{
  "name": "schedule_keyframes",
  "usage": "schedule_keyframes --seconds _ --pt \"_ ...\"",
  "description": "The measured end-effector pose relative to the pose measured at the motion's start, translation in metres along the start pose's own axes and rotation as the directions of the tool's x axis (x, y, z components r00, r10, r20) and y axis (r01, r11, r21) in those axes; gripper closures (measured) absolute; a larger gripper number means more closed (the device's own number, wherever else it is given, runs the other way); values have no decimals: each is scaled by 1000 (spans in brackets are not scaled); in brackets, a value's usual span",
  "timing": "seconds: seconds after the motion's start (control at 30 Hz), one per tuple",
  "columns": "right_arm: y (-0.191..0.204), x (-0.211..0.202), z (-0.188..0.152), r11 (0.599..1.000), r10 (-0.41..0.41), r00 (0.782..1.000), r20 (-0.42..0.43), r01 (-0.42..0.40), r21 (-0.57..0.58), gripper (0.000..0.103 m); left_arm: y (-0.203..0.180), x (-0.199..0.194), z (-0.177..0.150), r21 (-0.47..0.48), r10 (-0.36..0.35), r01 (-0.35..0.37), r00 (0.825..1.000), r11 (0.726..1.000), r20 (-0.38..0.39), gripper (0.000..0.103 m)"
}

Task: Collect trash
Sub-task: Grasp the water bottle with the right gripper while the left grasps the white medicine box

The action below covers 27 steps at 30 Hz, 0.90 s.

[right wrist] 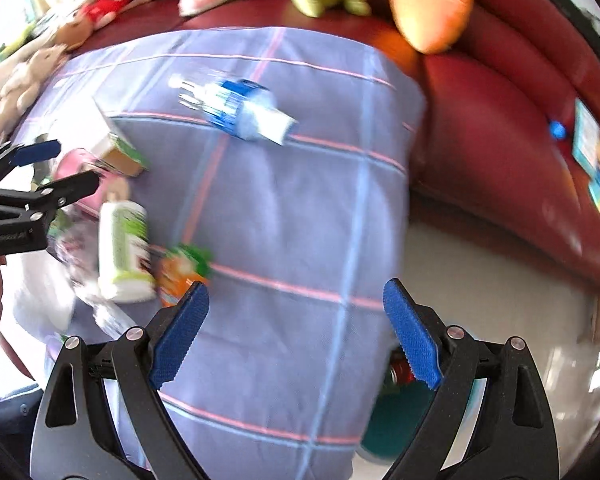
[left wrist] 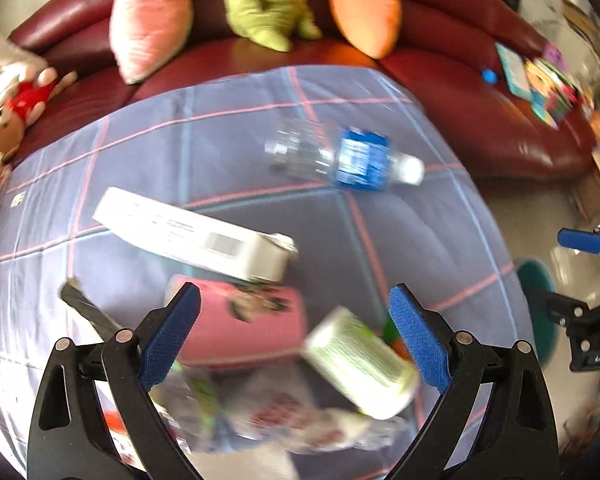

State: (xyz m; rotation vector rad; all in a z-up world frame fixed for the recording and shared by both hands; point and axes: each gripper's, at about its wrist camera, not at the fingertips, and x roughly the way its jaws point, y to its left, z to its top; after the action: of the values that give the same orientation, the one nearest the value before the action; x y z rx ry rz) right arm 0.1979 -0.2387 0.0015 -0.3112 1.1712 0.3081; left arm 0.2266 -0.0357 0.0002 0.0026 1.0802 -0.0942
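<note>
Trash lies on a table under a blue checked cloth [left wrist: 220, 152]. In the left wrist view a clear water bottle [left wrist: 348, 160] with a blue label lies far right, and a long white box [left wrist: 192, 236] sits mid-table. My left gripper [left wrist: 296, 336] is open above a pink box [left wrist: 244, 328], a green-and-white can [left wrist: 360, 368] and a crumpled clear wrapper [left wrist: 276, 416], touching none. In the right wrist view my right gripper [right wrist: 296, 332] is open over bare cloth [right wrist: 300, 220], with the bottle [right wrist: 240, 110] beyond it. The can [right wrist: 122, 248] and an orange packet [right wrist: 180, 272] lie to its left.
A dark red sofa [left wrist: 480, 92] curves behind the table with pink, green and carrot-shaped plush cushions [left wrist: 364, 8]. Soft toys [left wrist: 4, 128] and colourful books [left wrist: 540, 76] lie at its ends. A teal bin [right wrist: 400, 408] stands on the floor by the table's right edge.
</note>
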Motion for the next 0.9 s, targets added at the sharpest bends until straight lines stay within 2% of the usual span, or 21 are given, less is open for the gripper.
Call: schedule_keyframes --seconds 0.2,0.5,0.73,0.9 --pt "23 16 49 994 20 1000 -23 -23 -106 18 42 11 13 -92 32 -34 999 995 -22 8" --pt "38 49 113 964 18 995 -95 -42 -264 18 75 46 34 -206 68 -79 996 975 -61 8" --pt "59 86 148 911 -6 991 -133 -49 -408 18 97 56 34 -281 101 -114 993 953 -62 8" --pt "64 115 162 891 -18 985 -171 -62 -449 20 103 62 36 -297 96 -114 992 948 -76 8"
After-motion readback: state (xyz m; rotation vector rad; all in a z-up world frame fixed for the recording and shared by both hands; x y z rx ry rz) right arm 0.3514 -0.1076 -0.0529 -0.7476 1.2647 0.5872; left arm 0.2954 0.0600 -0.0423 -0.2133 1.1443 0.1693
